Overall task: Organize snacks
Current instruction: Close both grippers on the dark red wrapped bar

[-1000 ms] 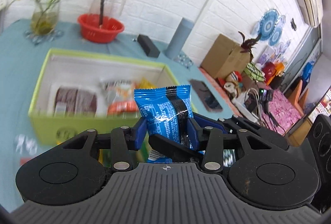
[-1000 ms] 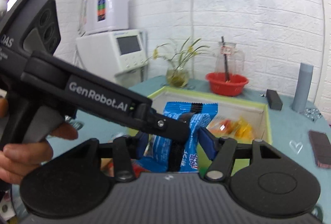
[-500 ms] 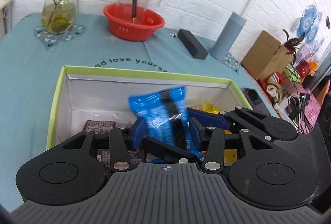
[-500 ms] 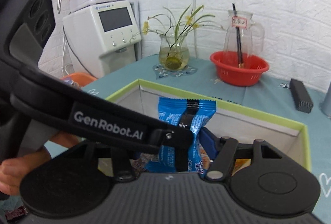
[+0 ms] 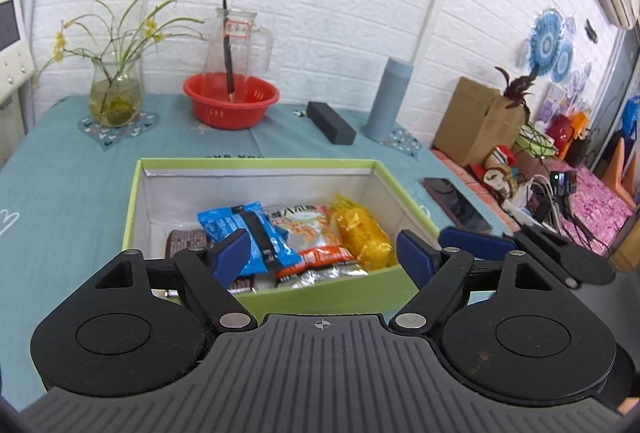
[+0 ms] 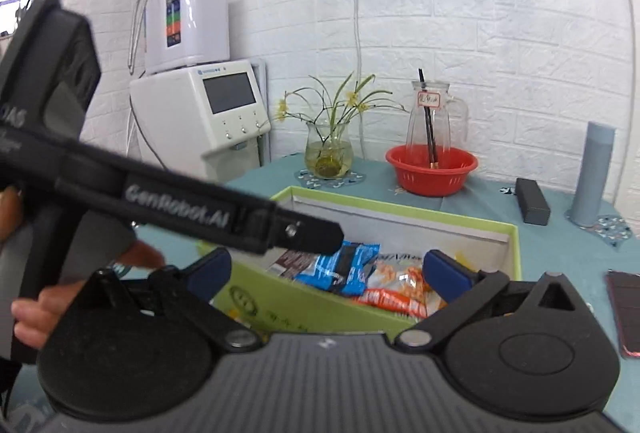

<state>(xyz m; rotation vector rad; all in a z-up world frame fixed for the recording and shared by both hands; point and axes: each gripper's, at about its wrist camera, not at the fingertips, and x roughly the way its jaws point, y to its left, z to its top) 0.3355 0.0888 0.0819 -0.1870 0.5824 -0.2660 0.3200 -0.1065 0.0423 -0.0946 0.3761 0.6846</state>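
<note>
A blue snack packet (image 5: 244, 233) lies loose in the green box (image 5: 256, 165), on top of a brown packet (image 5: 186, 241) and beside an orange-and-white packet (image 5: 308, 233) and a yellow one (image 5: 360, 233). My left gripper (image 5: 324, 257) hovers at the box's near wall, its jaws opening with nothing between them. My right gripper (image 6: 326, 273) is beside it, its jaws also opening wide and empty. In the right wrist view the blue packet (image 6: 348, 265) shows in the box (image 6: 400, 209), under one of the left gripper's fingers (image 6: 312, 233). A hand (image 6: 28, 313) holds the left gripper.
On the teal tablecloth behind the box stand a flower vase (image 5: 116, 97), a red basin (image 5: 230, 99) with a glass jug, a black case (image 5: 330, 123) and a grey cylinder (image 5: 388, 97). A phone (image 5: 456, 205) lies right of the box. A white machine (image 6: 200, 113) stands at the left.
Both grippers were shut on the blue packet; both have let go and opened wide. The packet now lies in the box, and both grippers have drawn back to its near wall.
</note>
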